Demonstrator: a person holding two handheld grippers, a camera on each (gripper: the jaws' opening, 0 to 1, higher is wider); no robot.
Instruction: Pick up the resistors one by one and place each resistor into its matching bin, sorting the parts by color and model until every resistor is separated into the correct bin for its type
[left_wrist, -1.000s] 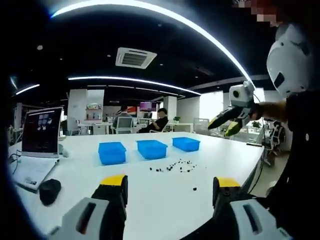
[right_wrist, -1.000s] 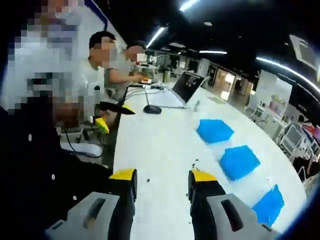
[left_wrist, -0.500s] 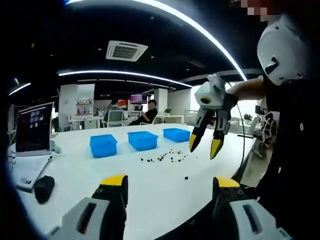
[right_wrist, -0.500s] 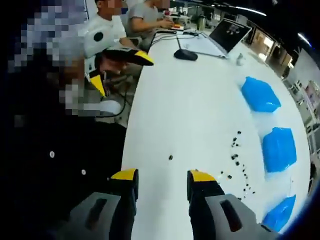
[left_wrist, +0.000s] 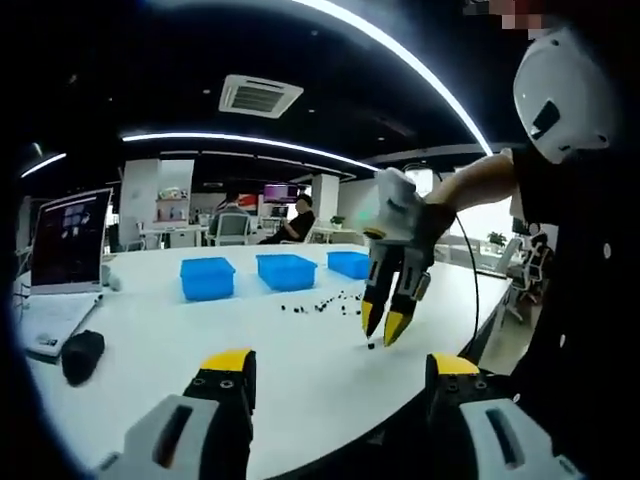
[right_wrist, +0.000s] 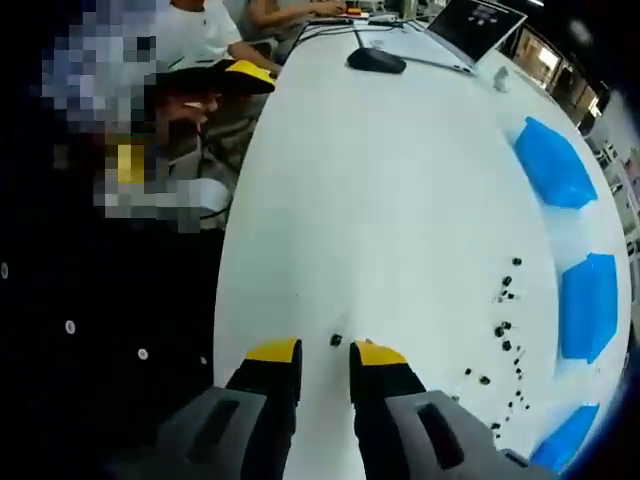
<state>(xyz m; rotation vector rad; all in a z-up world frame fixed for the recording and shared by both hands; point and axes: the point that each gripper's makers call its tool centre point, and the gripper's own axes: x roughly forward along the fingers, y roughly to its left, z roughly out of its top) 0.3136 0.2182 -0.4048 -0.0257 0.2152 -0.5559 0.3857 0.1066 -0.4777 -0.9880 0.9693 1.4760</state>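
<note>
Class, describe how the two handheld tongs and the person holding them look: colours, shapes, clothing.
The left tongs and right tongs have grey moulded bodies with black jaws capped by yellow tips. In the left gripper view the right tongs' top is pale. The person wears a dark garment with small pale buttons.

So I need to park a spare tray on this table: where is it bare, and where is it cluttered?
Bare: the white table between the mouse and the lone resistor at the right gripper. Crowded: the scattered resistors beside the blue bins, and the laptop end.
</note>
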